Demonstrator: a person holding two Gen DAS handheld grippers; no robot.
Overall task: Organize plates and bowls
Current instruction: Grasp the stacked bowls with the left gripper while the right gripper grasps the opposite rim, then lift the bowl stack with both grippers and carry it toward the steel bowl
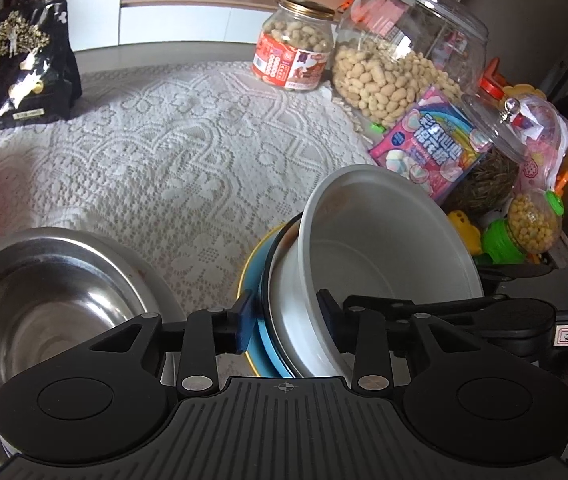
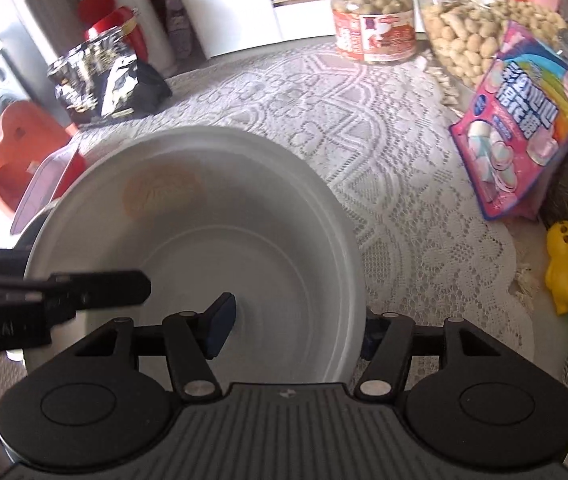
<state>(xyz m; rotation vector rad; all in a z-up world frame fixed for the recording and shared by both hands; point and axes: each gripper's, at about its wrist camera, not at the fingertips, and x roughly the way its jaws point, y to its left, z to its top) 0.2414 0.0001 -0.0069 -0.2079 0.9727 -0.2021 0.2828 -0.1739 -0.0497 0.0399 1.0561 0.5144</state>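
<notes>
Two grippers meet on one white bowl (image 1: 387, 256), and that bowl is what your next move turns on. Your right gripper (image 2: 295, 326) is clenched on the bowl's near rim, one finger inside the wall and the other outside it. The bowl is tilted, its mouth turned toward your left, and its lower edge rests in the stack (image 1: 272, 320) of a white plate on a blue one. Your left gripper (image 1: 285, 316) straddles that same lower rim and the stack edge; its fingers look close to both, but you cannot tell from here whether they actually pinch. Left of the stack, well apart, the steel bowl (image 1: 44, 312) sits upright on the lace cloth (image 1: 188, 148). Behind the stack stand the peanut jars and the pink bag. Since the bowl leans leftward, I judge you should level it over the stack with the right gripper.
</notes>
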